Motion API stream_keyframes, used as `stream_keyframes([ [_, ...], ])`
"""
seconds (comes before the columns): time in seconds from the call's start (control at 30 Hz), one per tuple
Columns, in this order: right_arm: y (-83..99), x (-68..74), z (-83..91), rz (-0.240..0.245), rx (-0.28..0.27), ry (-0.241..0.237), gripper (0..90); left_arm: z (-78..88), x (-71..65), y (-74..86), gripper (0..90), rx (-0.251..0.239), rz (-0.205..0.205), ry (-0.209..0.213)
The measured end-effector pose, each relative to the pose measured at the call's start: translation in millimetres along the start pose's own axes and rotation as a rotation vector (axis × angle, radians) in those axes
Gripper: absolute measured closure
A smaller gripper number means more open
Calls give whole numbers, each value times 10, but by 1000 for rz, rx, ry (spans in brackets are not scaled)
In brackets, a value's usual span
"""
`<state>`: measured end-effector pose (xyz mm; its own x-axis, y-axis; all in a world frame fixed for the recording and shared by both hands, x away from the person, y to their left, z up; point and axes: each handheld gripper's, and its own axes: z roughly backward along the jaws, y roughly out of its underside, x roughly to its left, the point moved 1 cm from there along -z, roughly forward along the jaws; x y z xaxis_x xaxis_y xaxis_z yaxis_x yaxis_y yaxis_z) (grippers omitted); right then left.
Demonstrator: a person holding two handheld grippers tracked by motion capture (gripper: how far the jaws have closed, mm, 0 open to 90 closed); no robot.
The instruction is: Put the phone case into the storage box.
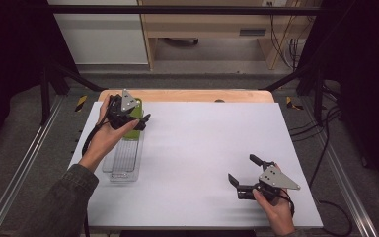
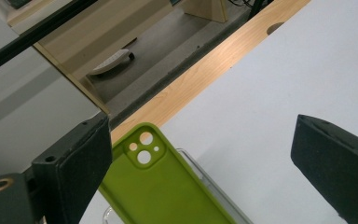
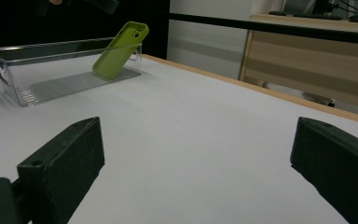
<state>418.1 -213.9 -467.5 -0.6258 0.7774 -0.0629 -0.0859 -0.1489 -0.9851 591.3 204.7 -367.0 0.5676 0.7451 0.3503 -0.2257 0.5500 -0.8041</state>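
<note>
A lime-green phone case (image 1: 136, 111) (image 2: 168, 186) (image 3: 119, 49) leans upright against the far end wall of a clear plastic tray (image 1: 123, 160) (image 3: 51, 84), camera cut-outs at the top. My left gripper (image 1: 139, 120) (image 2: 200, 126) hovers just above the case and that end of the tray, open, with the case below and between its jaws and touching neither. My right gripper (image 1: 241, 167) (image 3: 196, 126) rests low over the white tabletop at the near right, open, nothing between its jaws.
The white tabletop (image 1: 202, 143) ends at a wooden strip (image 1: 187, 95) along the far edge, with a small hole (image 1: 219, 100) in it. Black frame bars and cables stand around the table. Cabinets sit on the floor beyond.
</note>
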Motion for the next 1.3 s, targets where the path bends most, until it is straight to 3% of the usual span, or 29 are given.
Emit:
stream_keyframes([
  [0.63,-12,44,-3,7,-8,-14,31,36,-76,-53,49,-15,66,31],
  [0.87,-16,37,13,5,-12,-13,31,94,-98,-72,49,-35,141,60],
  [1.0,-9,43,10,2,-9,-9,31,140,-108,-66,49,-69,213,111],
  [1.3,-9,52,-2,3,-8,-4,30,316,-106,-8,46,-118,239,119],
])
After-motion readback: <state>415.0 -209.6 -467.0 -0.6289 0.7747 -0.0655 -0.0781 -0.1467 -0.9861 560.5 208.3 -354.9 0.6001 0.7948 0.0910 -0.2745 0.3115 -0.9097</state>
